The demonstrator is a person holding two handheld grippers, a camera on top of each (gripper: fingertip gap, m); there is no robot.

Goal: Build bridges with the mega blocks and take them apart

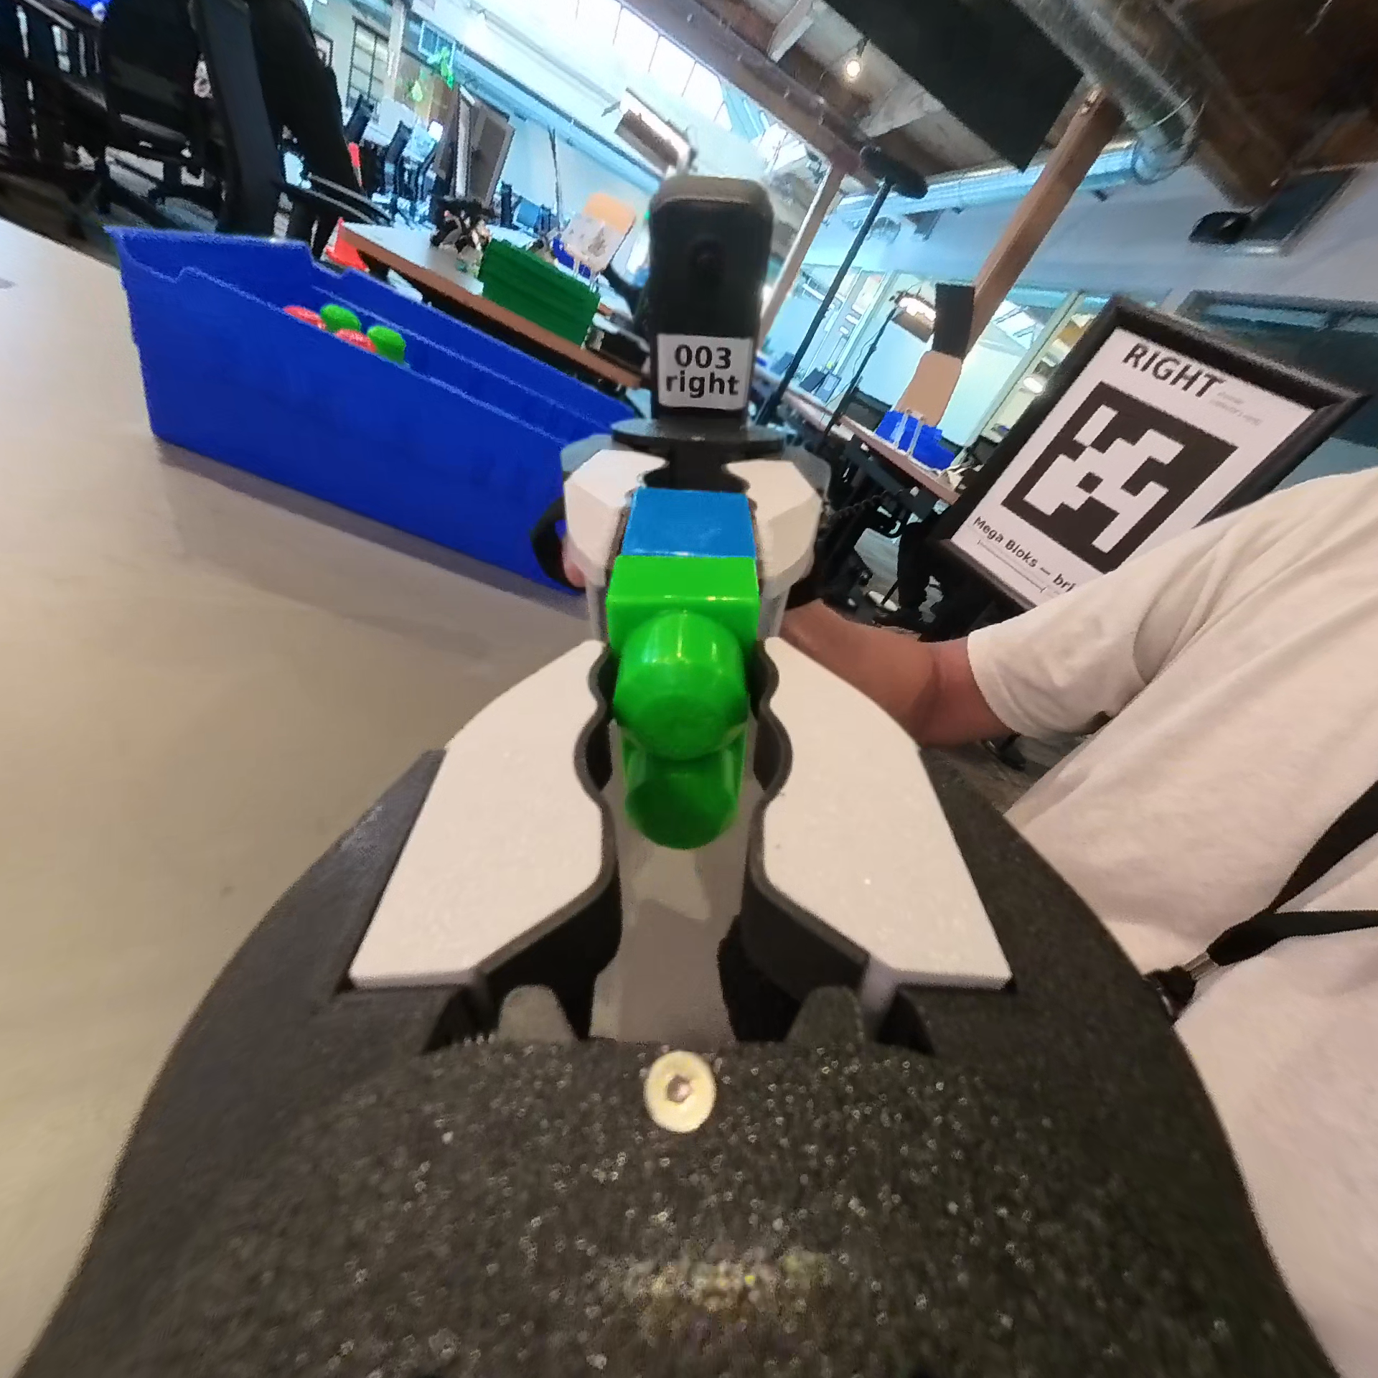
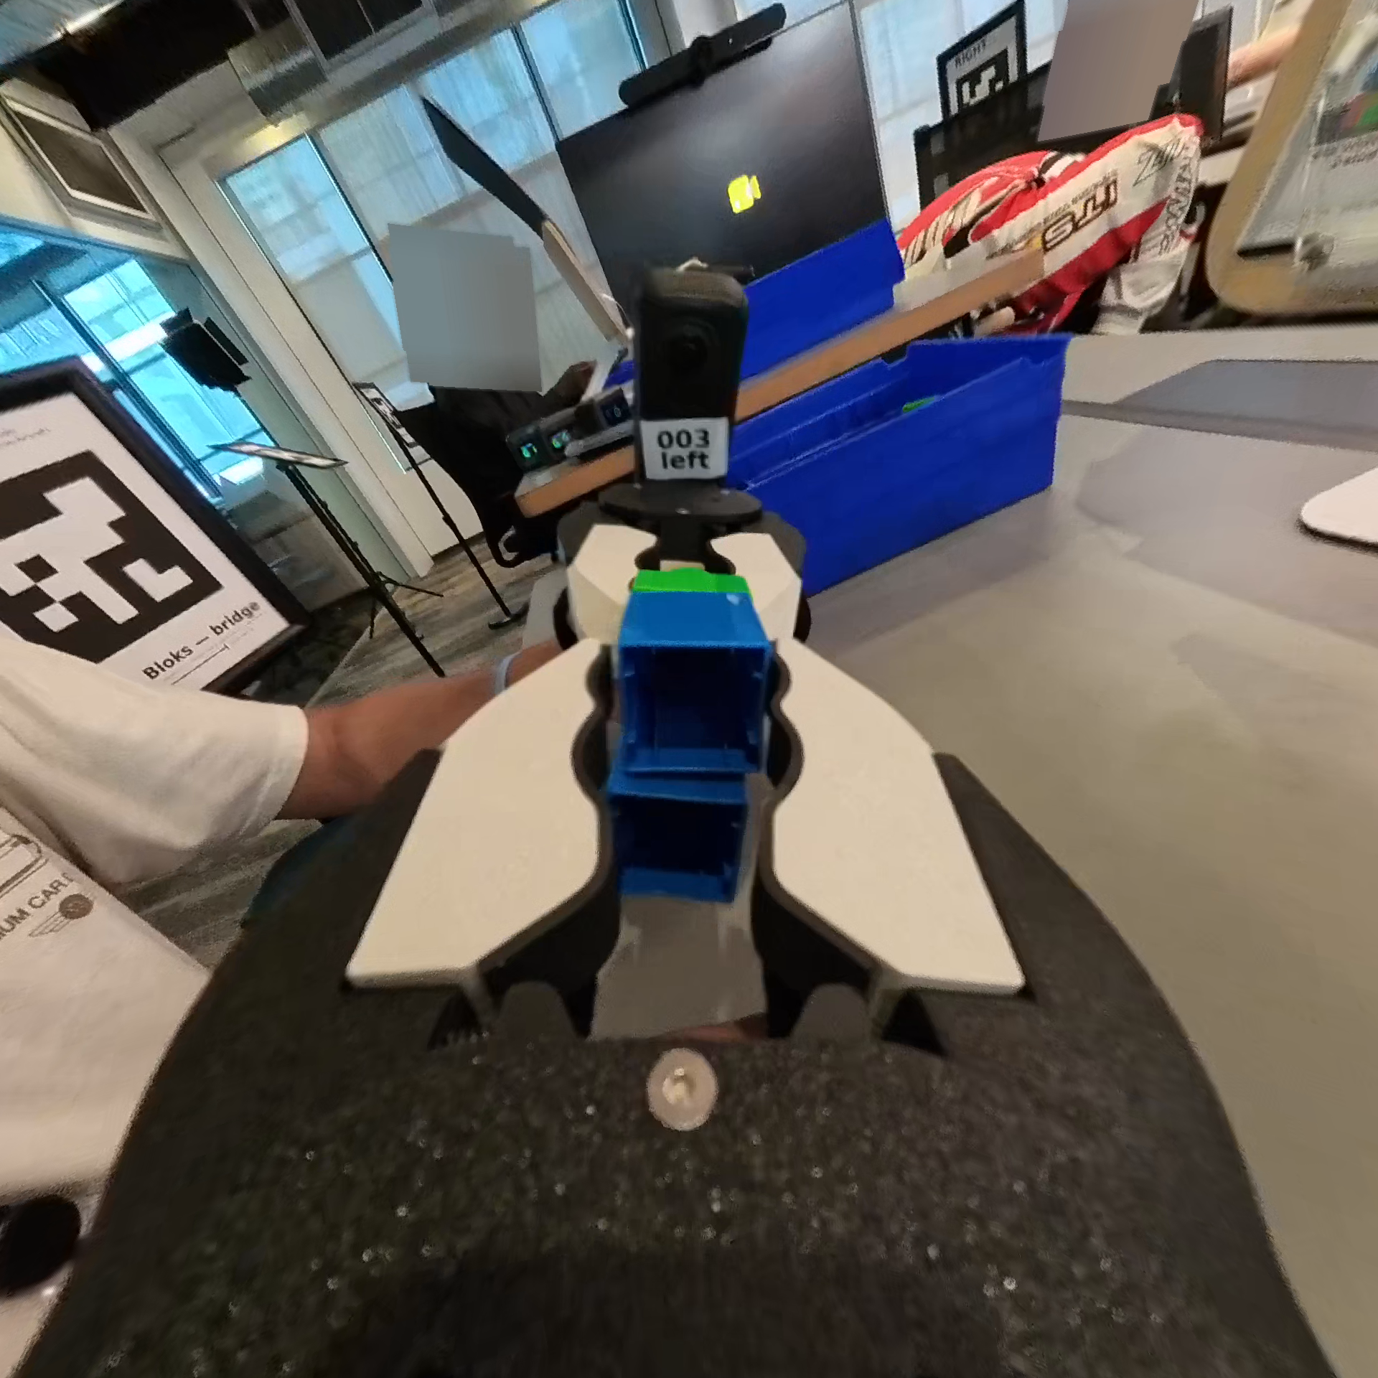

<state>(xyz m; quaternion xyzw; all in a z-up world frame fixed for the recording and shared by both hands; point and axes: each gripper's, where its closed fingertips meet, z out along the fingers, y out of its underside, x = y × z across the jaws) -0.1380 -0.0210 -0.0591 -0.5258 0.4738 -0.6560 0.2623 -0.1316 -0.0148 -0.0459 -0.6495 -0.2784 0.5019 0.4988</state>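
The left gripper has its fingers closed on a green block, studs facing the camera. The right gripper faces it head-on, its fingers clamped on a blue block whose hollow underside looks back at that camera. The two blocks are pressed together end to end, held in the air between the grippers at twelve o'clock from each pair of fingers; in the left wrist view the blue block shows just past the green one, and in the right wrist view a strip of green shows beyond the blue.

These blocks look like light, hollow, stiff plastic with smooth, somewhat slippery walls. They should not crush, but they may twist in the grip if pulled off-axis. The flat side walls, where both pairs of fingers now sit, seem the best hold; pinching the round studs would likely slip. Whether the pair is being pushed together or pulled apart cannot be told.

The grey table lies open below at nine o'clock in the left view. A blue bin with more red and green blocks stands at ten o'clock, well apart. The table edge and the person's arm are at three o'clock, so free room lies toward the bin side.
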